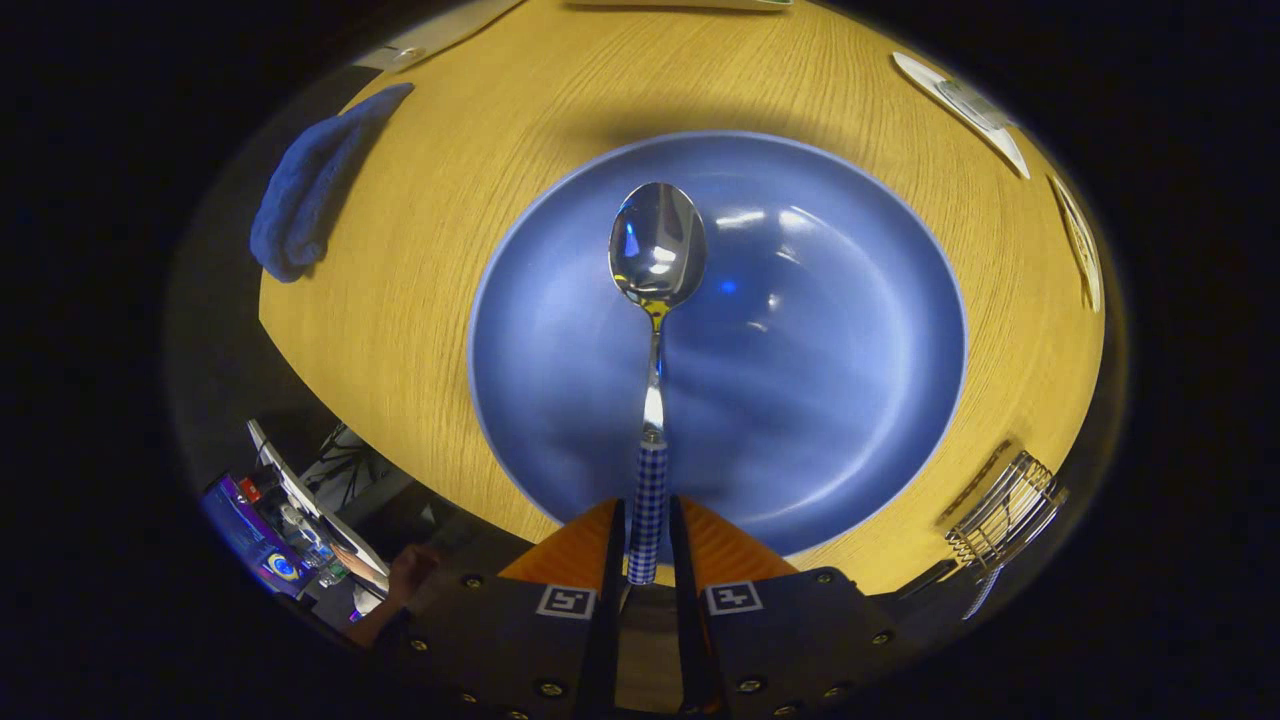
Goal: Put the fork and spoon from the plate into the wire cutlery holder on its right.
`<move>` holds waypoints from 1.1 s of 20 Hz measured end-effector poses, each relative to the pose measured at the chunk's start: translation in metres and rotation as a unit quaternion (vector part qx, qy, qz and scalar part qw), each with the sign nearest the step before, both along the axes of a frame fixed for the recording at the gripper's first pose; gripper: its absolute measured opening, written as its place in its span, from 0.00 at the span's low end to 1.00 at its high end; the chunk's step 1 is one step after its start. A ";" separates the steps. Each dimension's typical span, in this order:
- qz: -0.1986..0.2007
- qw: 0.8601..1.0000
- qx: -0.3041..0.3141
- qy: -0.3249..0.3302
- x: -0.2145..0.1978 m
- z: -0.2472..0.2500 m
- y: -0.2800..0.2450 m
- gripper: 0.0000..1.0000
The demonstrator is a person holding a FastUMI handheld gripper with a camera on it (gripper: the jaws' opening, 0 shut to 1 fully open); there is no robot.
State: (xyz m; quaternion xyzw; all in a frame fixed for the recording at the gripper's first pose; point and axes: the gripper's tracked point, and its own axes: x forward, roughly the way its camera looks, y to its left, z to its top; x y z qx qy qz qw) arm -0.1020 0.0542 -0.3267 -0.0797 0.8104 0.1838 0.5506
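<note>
Cloth (318,180), blue, soft and crumpled into a long lump, lies at the far left edge of the round wooden table (420,300), whose pale yellow top shows a fine straight grain. Next across comes the plate (850,330), a broad, shallow, glossy blue dish with a thin paler rim, taking up the middle of the table and bare of cutlery apart from what I carry above it. My claw (648,545) is narrowed right down on the spoon (655,300): both fingers press the checked blue-and-white handle between them, and the thin metal neck runs forward to the polished oval bowl, which hangs over the plate's centre and mirrors the lights. I judge the spoon step to be in hand, gripped and lifted but not yet delivered. Further right, near the table's right-hand edge and close to me, stands the wire cutlery holder (1005,510), a small open basket of thin bright rods; a checked handle seems to poke from it, perhaps the fork, though I cannot be sure. My next move, as I judge it, calls for swinging right, tipping the spoon upright, and lowering it between the rods before letting go.
</note>
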 end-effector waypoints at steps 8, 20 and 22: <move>0.026 1.000 0.010 -0.003 0.005 0.024 -0.014 0.03; 0.034 0.999 0.003 -0.014 0.003 0.073 -0.072 0.03; 0.024 1.000 -0.001 -0.015 -0.001 0.084 -0.090 0.03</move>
